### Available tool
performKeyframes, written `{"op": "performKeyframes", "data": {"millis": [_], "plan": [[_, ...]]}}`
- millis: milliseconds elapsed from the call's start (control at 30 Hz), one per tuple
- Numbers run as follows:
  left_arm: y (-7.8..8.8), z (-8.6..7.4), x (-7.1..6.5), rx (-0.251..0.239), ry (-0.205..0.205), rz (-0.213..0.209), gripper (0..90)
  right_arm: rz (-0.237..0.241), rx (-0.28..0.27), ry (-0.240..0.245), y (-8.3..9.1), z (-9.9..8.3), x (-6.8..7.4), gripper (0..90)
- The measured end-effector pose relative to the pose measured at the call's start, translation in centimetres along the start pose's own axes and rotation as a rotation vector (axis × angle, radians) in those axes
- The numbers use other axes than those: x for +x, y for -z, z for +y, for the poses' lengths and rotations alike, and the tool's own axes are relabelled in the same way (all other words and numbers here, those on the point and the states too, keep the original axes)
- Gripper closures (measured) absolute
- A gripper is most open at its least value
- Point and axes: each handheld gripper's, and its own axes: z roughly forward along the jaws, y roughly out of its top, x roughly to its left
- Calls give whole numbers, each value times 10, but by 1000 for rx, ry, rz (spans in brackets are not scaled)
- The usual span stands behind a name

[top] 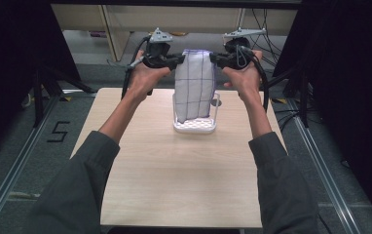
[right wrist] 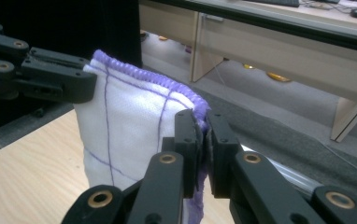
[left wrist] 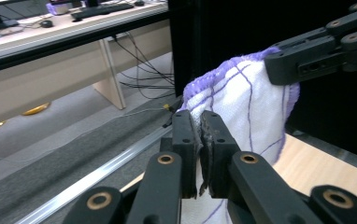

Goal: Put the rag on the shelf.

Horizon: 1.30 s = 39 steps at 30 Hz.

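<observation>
Sleeves at frame bottom; left gripper [top: 178,60] and right gripper [top: 215,59] were each clamped on a top corner of the cloth [top: 194,85], hanging at upper center over the white rack [top: 195,126]. Best: keep corners level, lower evenly, stay taut.

A lab: desks [left wrist: 50,35], keyboard [left wrist: 103,10], floor cables [left wrist: 144,79].

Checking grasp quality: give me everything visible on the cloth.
The cloth is white terry-like fabric with thin purple grid lines and a purple stitched hem. It hangs vertically, folded, its lower end in the white rack on the table. The left gripper and right gripper pinch its top corners, jaws shut on it.
</observation>
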Motion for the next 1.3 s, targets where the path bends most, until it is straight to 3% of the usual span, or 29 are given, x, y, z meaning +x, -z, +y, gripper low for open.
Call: {"op": "performKeyframes", "data": {"millis": [267, 500, 967, 1100, 1200, 1233, 1300], "plan": [[-26, -7, 17, -11, 66, 17, 840, -28, 4, -38, -30, 0, -15, 845], [-53, -22, 28, 13, 116, 23, 839, -54, 32, -49, -64, -14, -30, 841], [-73, -47, 40, 57, 171, 44, 834, -84, 68, -20, -95, -34, -33, 837], [-80, -56, 41, 89, 176, 44, 835, -81, 136, -16, -102, -40, -34, 835], [-85, -62, 39, 120, 171, 35, 835, -87, 153, -38, -105, -45, -35, 834], [-88, -66, 38, 137, 178, 26, 835, -92, 198, -49, -107, -48, -35, 834], [-89, -69, 38, 153, 181, 27, 829, -95, 208, -30, -110, -52, -38, 831]]}}
